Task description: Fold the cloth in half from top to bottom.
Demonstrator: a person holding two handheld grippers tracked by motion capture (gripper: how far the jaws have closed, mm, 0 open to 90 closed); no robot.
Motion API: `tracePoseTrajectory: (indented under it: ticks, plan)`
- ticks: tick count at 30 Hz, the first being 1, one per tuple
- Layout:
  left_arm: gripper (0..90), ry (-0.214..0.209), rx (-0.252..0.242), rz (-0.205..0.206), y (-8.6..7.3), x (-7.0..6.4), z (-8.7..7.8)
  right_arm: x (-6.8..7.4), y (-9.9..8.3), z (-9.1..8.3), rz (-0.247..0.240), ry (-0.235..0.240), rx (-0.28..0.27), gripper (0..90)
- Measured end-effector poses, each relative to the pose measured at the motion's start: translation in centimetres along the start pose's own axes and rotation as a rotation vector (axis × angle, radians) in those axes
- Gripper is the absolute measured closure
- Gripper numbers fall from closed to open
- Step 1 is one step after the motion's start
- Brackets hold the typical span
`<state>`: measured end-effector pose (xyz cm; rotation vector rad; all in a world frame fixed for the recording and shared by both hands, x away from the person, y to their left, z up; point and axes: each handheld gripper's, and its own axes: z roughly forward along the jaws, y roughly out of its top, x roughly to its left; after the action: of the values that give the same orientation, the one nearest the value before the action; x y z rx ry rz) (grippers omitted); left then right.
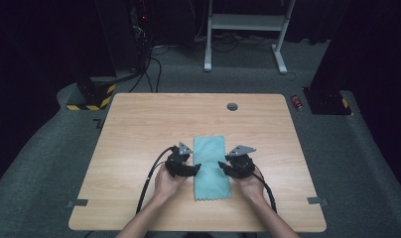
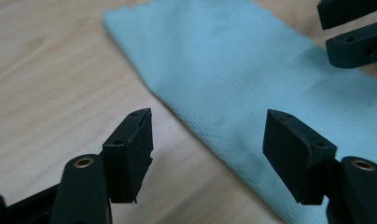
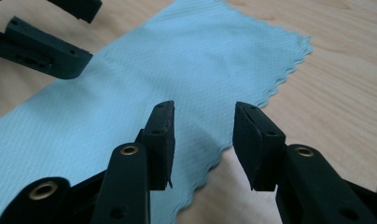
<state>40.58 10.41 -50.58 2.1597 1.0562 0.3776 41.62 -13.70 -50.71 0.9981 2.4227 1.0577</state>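
Two grippers are near the middle of the wooden table (image 1: 139, 129), one at each long side of a light blue cloth (image 1: 211, 166). The cloth is folded into a long strip and lies flat on the table, with its short ends pointing away from and toward the person. The left gripper (image 1: 192, 167) is held in the left hand (image 1: 167, 182) just beside the left edge of the cloth. In the left gripper view its jaws stand wide apart and hold nothing; one jaw is over the bare wood, the other over the cloth, with the cloth edge running between them. The right gripper (image 1: 223, 166) is in the right hand (image 1: 249, 184) at the right edge of the cloth. In the right gripper view its jaws are also apart, but narrower, with the wavy cut edge of the cloth between them, and nothing is gripped. A small grey round cap (image 1: 232, 106) sits in the table near the far edge.
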Motion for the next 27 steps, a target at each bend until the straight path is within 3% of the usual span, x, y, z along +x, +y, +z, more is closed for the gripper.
tracePoseTrajectory:
  ticks: [3,5,9,11,17,20,27]
  plan:
    - [32.6,-0.036,0.009,0.011,-0.9,-1.4,-0.9,0.5,-1.0,-1.2,0.001,0.016,-0.003,56.8]
    - [32.6,-0.04,0.01,0.017,-1.1,-1.6,-1.0,0.7,-1.2,-1.4,0.004,0.025,-0.004,56.7]
    - [32.1,0.003,0.037,0.104,-1.9,-3.4,-1.4,1.5,-2.3,-2.1,-0.022,0.022,0.009,56.3]
    - [31.7,0.01,0.043,0.124,-2.2,-3.8,-1.4,1.7,-2.6,-2.1,-0.033,0.02,0.01,55.9]
    - [32.6,0.007,0.035,0.122,-2.9,-4.0,-1.5,2.2,-2.9,-1.8,-0.053,0.024,0.029,55.4]
    - [37.1,0.029,0.017,0.164,-3.1,-4.6,-1.7,2.4,-3.0,-1.6,-0.059,0.029,0.039,56.6]
    - [37.2,-0.009,0.033,0.118,-3.0,-3.9,-1.6,2.5,-3.0,-1.6,-0.049,0.028,0.042,56.7]
